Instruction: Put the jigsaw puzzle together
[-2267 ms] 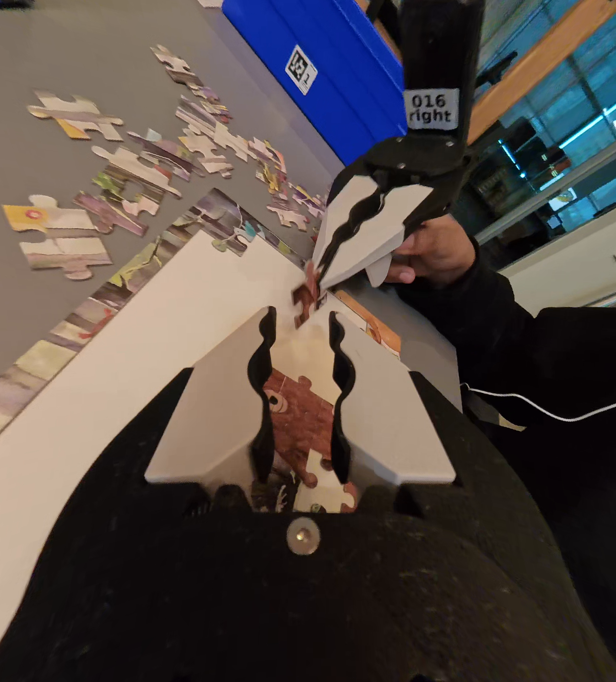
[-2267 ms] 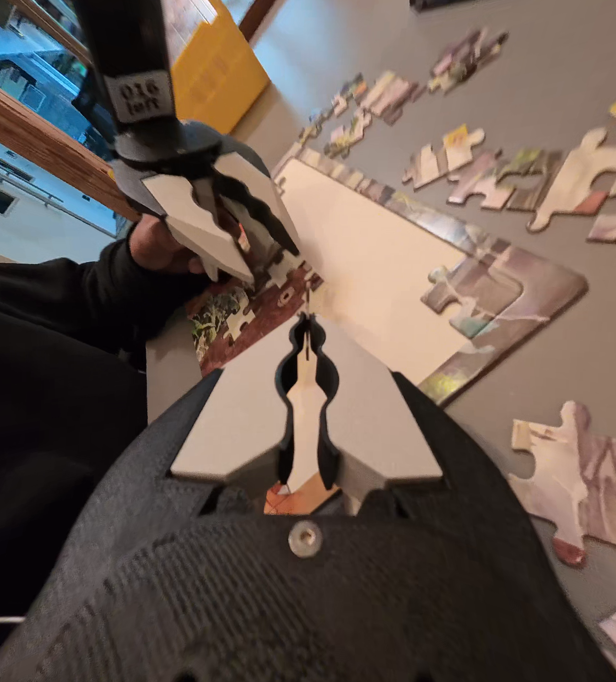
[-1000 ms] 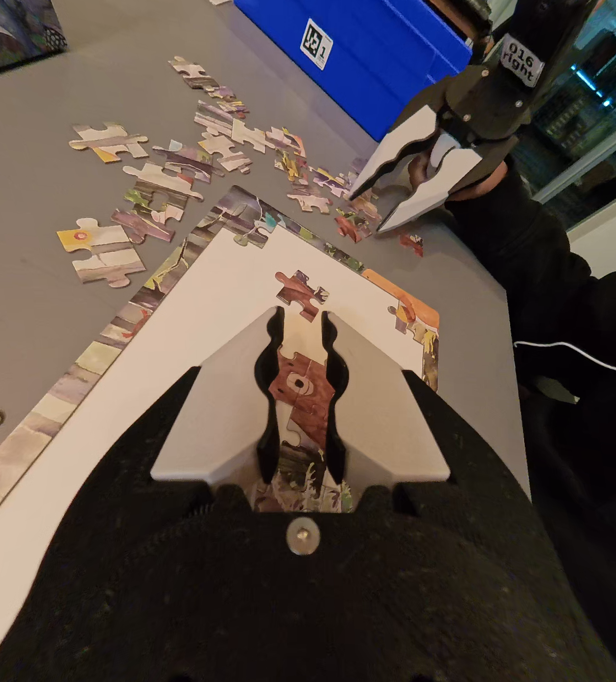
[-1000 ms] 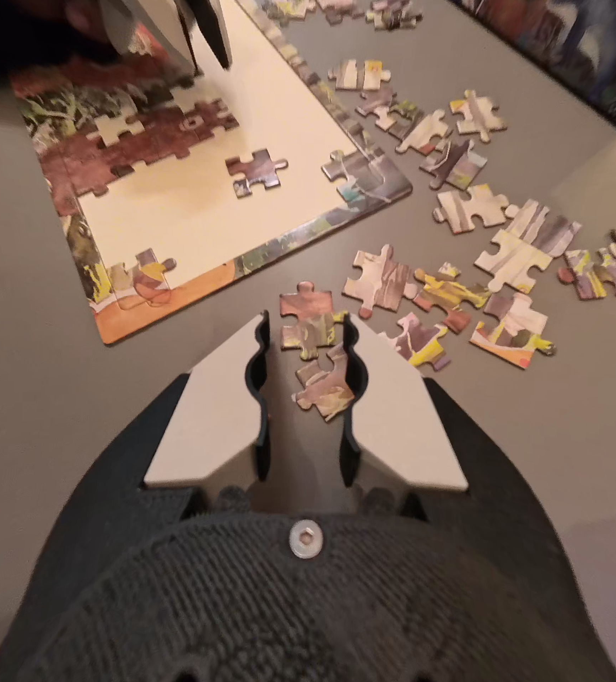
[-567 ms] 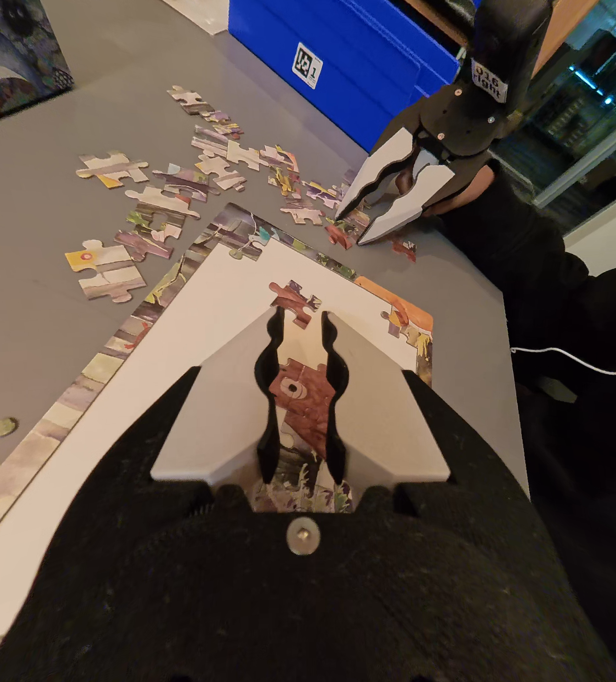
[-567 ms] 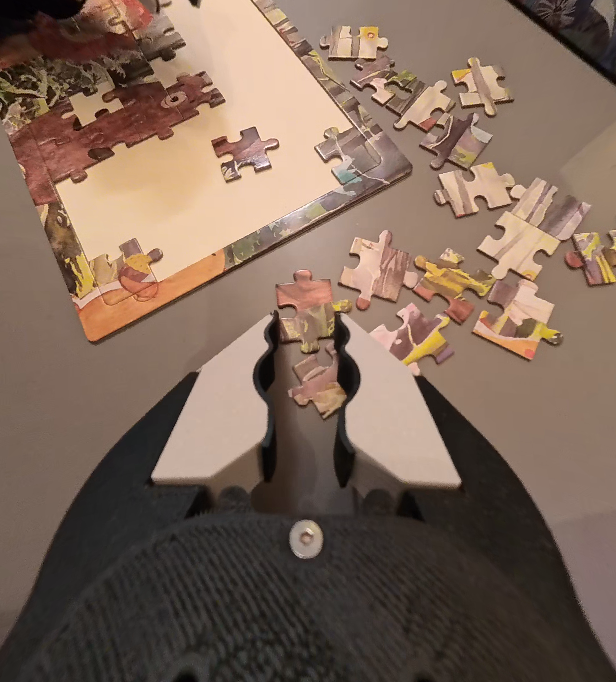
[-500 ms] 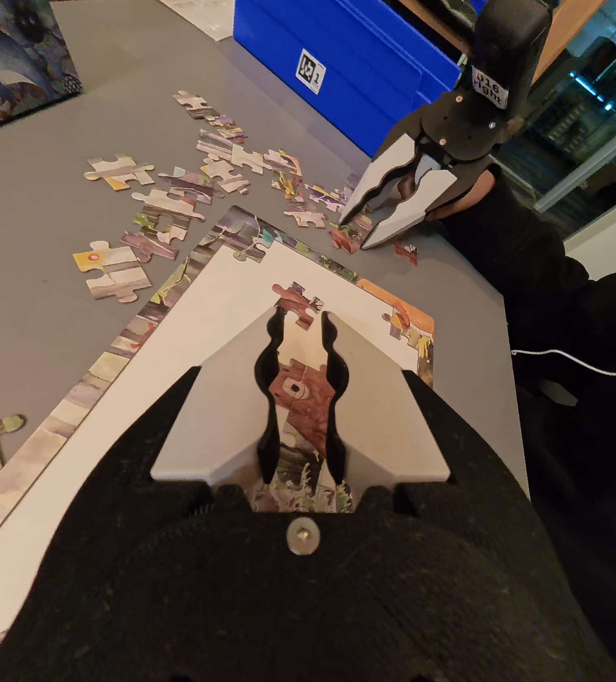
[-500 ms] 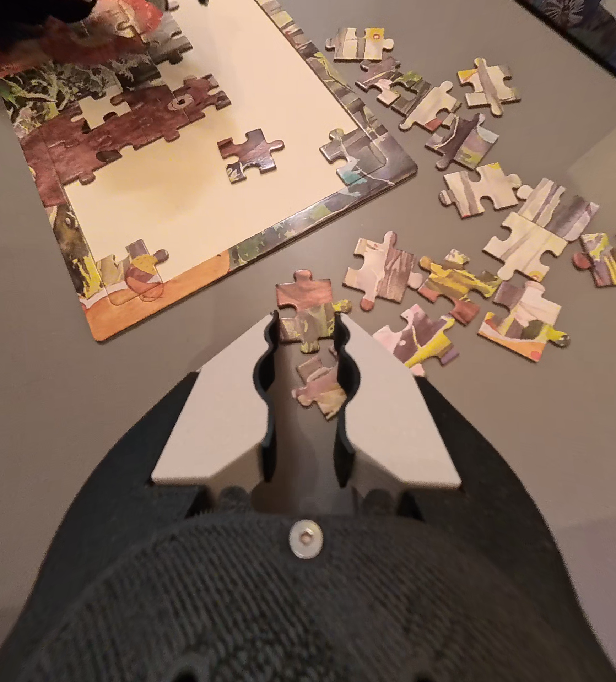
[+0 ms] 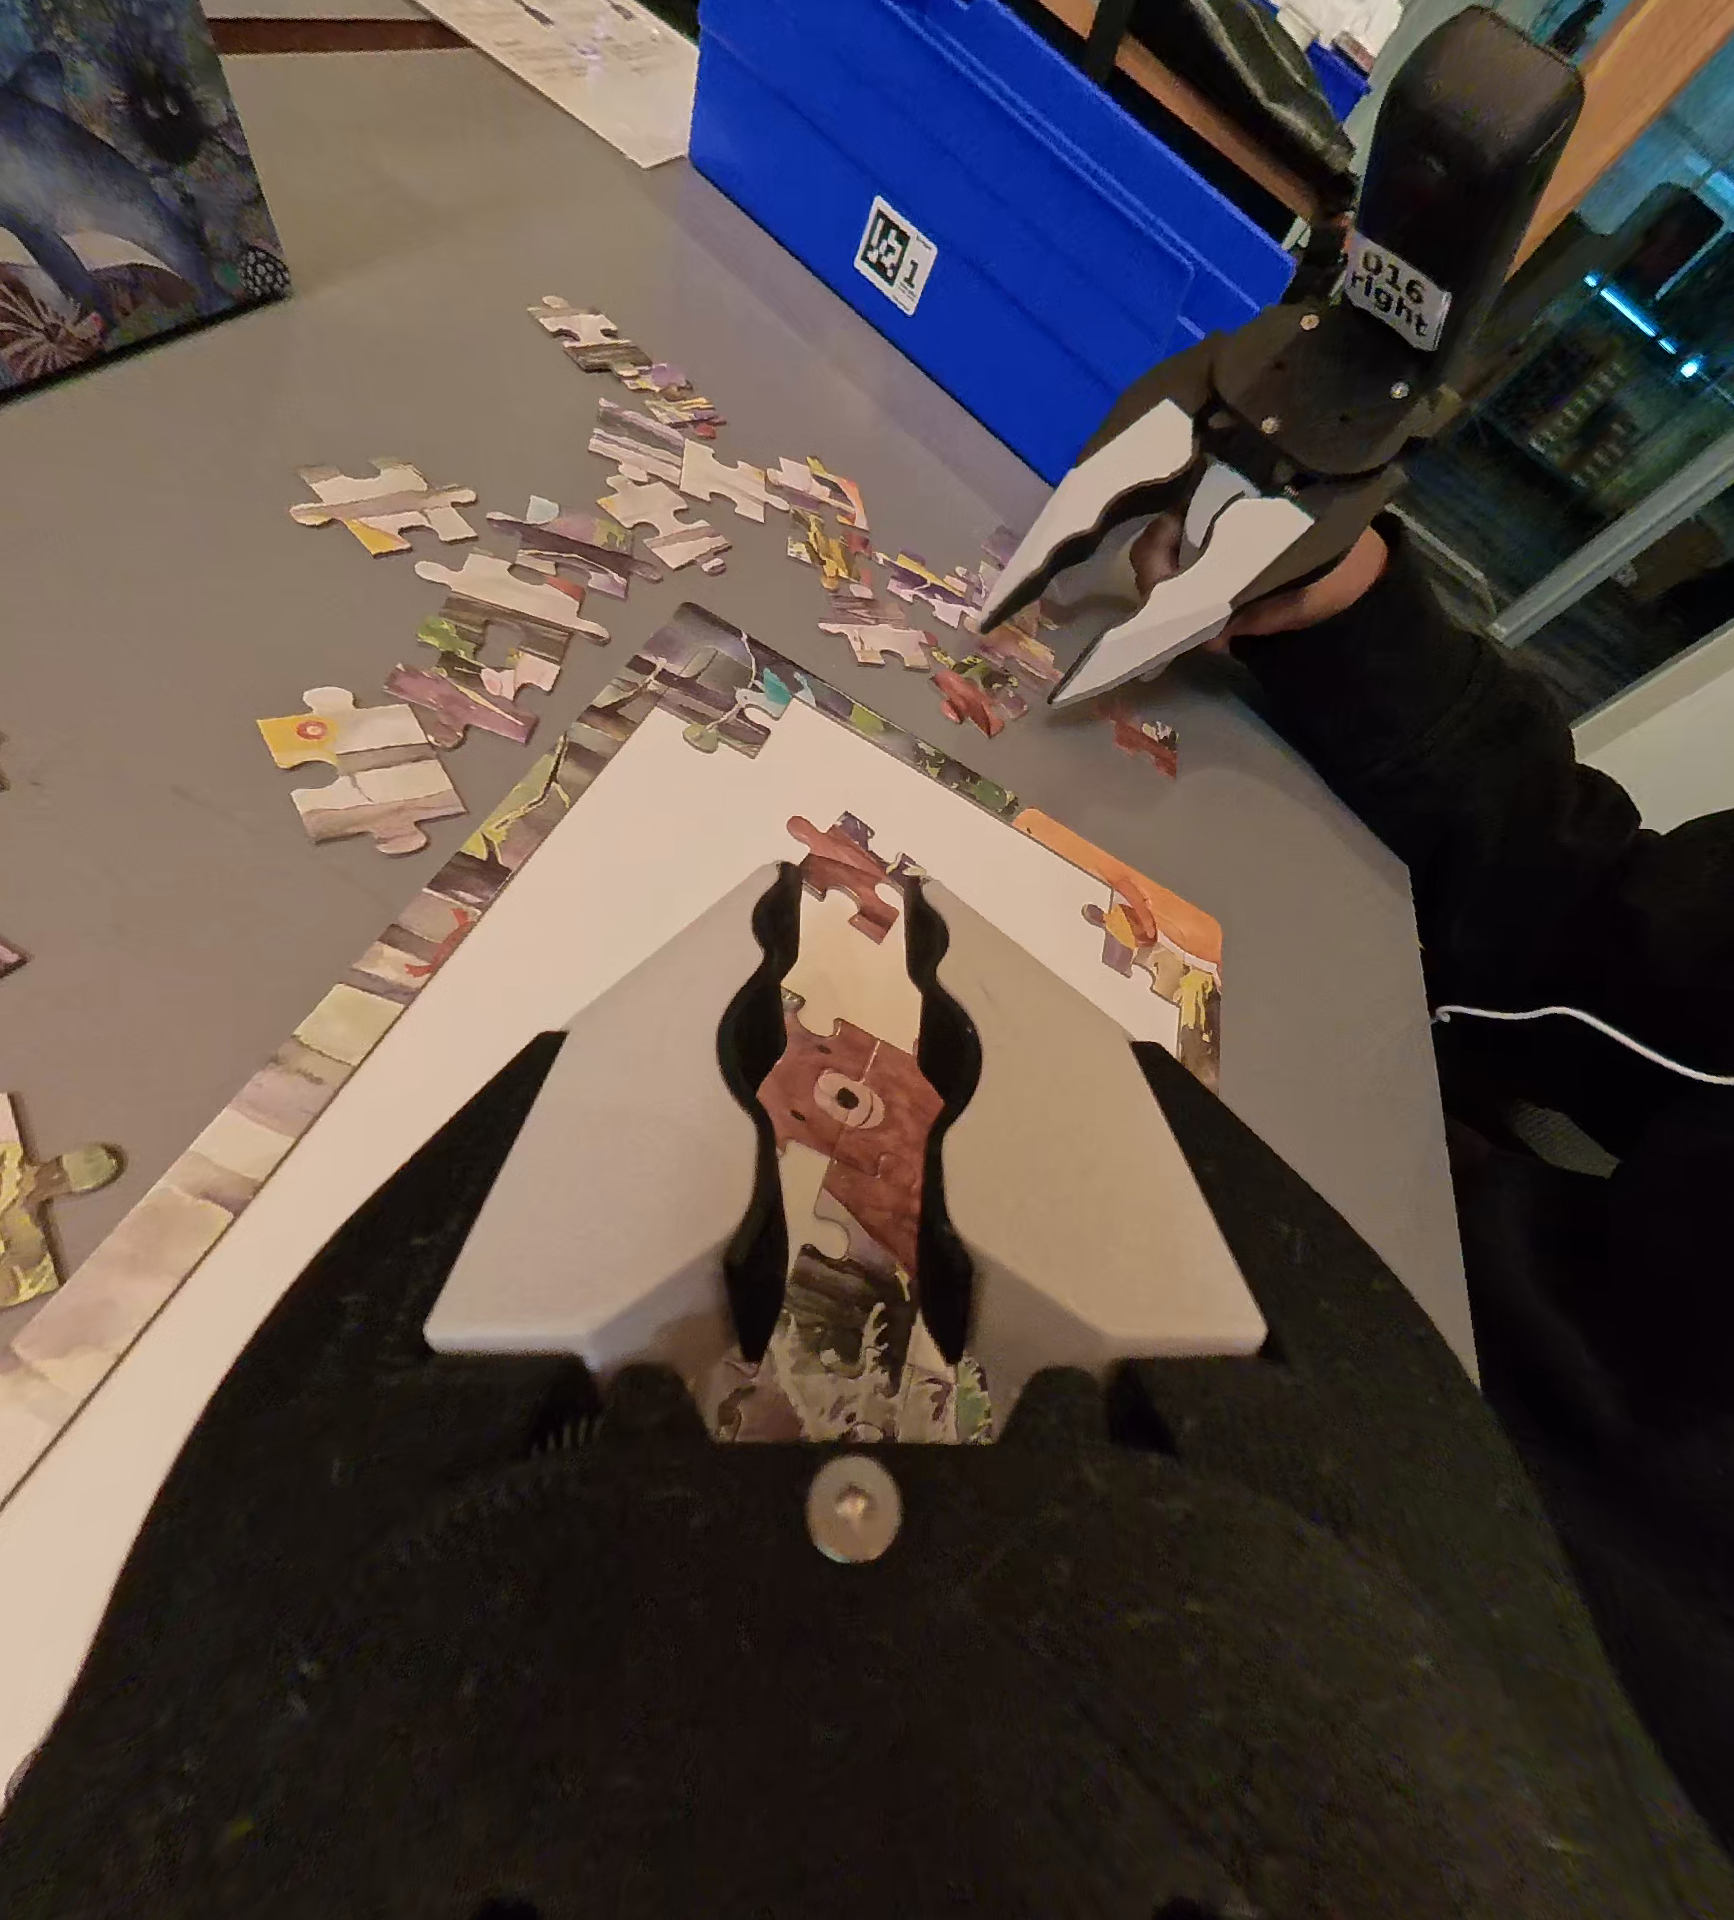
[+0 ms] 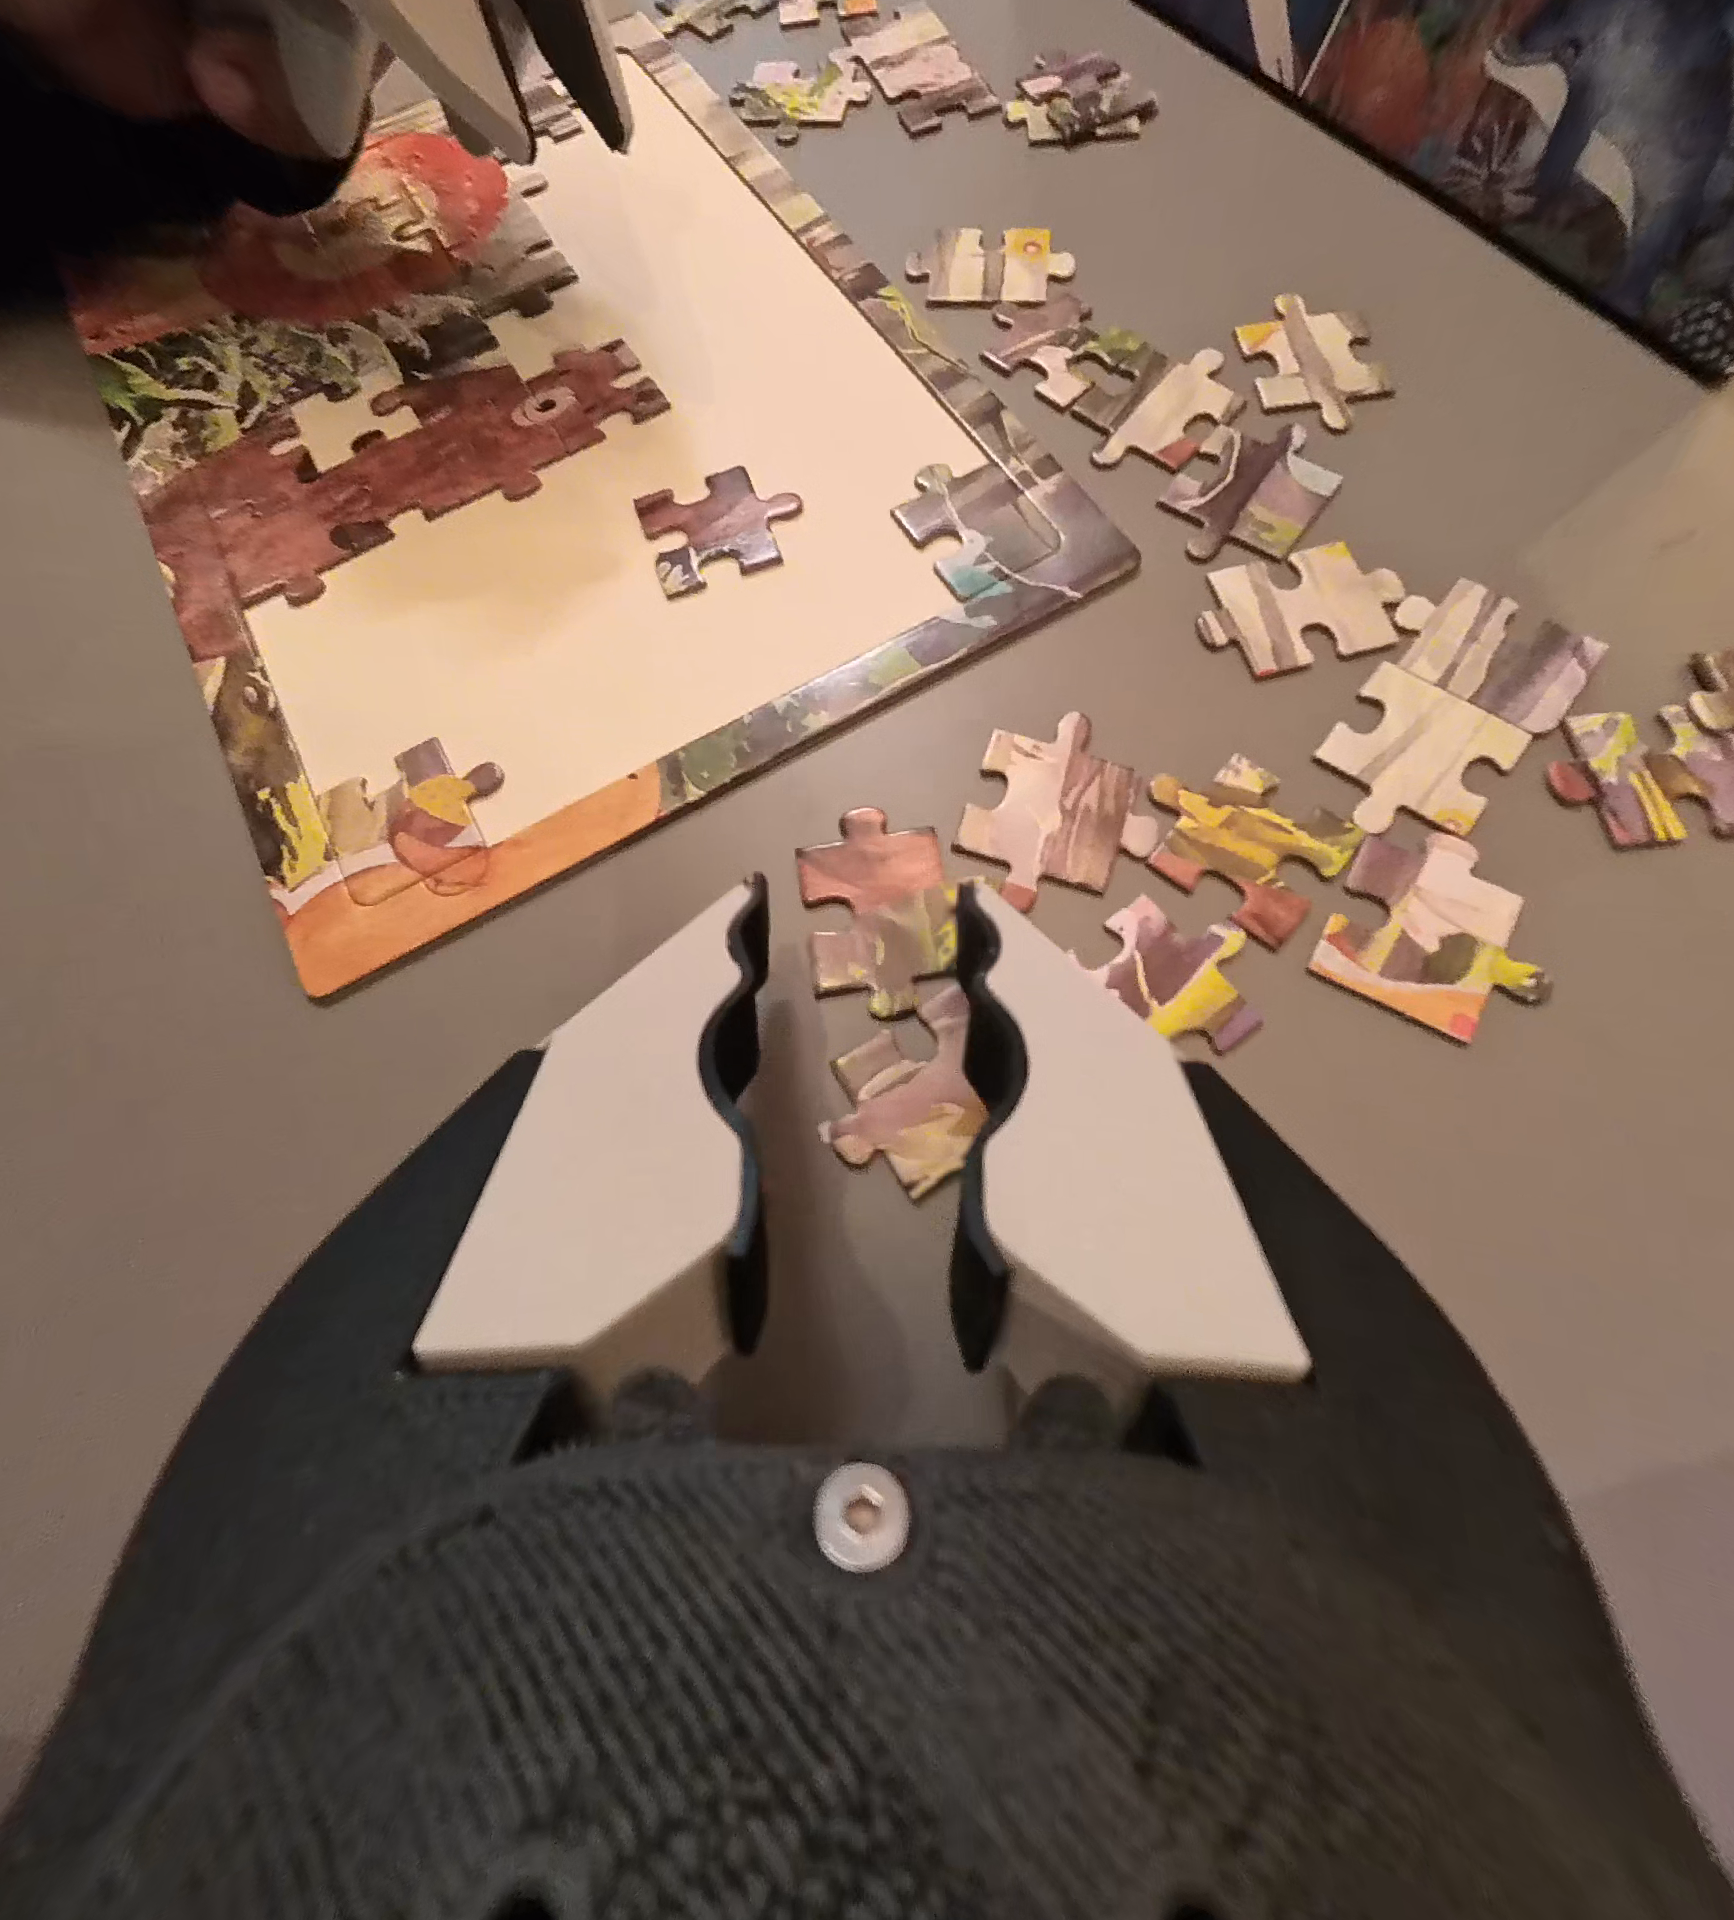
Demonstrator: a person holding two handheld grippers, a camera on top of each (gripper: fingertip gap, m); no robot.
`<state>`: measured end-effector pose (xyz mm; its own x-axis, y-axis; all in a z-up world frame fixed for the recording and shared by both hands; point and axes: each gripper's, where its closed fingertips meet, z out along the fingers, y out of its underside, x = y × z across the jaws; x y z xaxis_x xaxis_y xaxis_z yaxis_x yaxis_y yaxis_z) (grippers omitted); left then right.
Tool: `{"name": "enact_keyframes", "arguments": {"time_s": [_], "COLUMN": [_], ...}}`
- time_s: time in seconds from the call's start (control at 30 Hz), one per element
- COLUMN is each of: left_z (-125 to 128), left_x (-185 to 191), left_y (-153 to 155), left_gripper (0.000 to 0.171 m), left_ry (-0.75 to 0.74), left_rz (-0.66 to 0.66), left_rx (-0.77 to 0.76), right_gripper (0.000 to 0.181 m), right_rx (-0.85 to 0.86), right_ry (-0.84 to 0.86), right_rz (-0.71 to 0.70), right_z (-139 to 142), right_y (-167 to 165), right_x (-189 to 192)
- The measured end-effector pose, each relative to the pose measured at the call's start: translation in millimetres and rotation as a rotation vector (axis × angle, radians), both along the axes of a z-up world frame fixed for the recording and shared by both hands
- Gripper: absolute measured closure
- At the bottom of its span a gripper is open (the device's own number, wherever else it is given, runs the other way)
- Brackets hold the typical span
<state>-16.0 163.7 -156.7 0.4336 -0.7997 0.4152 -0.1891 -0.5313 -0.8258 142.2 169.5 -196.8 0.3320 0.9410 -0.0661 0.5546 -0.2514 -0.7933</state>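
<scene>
The empty right gripper (image 10: 858,914), jaws parted, is best centred over the brown loose piece (image 10: 873,904) near the puzzle tray (image 10: 1050,582), then closed on opposite edges.

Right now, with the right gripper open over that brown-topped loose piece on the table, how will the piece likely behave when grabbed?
The brown-topped piece lies flat and thin on the table, so the right gripper will probably struggle to get under it. It looks like stiff card, likely light. Pushed, it should slide and may nudge the piece beside it.
</scene>
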Motion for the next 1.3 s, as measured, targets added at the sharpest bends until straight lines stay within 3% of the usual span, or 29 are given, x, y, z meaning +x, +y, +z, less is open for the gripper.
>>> {"name": "enact_keyframes", "arguments": {"time_s": [0.23, 0.47, 0.53, 0.9, 1.3], "left_z": [-1, -2, -2, -4, -6], "left_x": [0, -1, 0, 1, 2], "left_y": [0, 1, 1, 0, -1], "left_gripper": [0.154, 0.155, 0.155, 0.154, 0.155], "left_ry": [-0.004, -0.003, -0.004, 0.0, 0.003], "left_rz": [-0.001, 0.002, 0.001, -0.006, -0.01], "left_rx": [-0.006, -0.008, -0.01, -0.014, -0.019], "right_gripper": [0.144, 0.163, 0.179, 0.143, 0.154], "right_rx": [-0.042, -0.022, -0.018, -0.067, -0.009], "right_ry": [-0.05, -0.068, -0.068, -0.035, -0.071], "right_rz": [-0.032, -0.034, -0.027, 0.002, 0.008], "right_z": [-14, -14, -14, -12, -15], "right_y": [4, 4, 4, -2, -1], "right_x": [5, 4, 4, 0, 0]}}
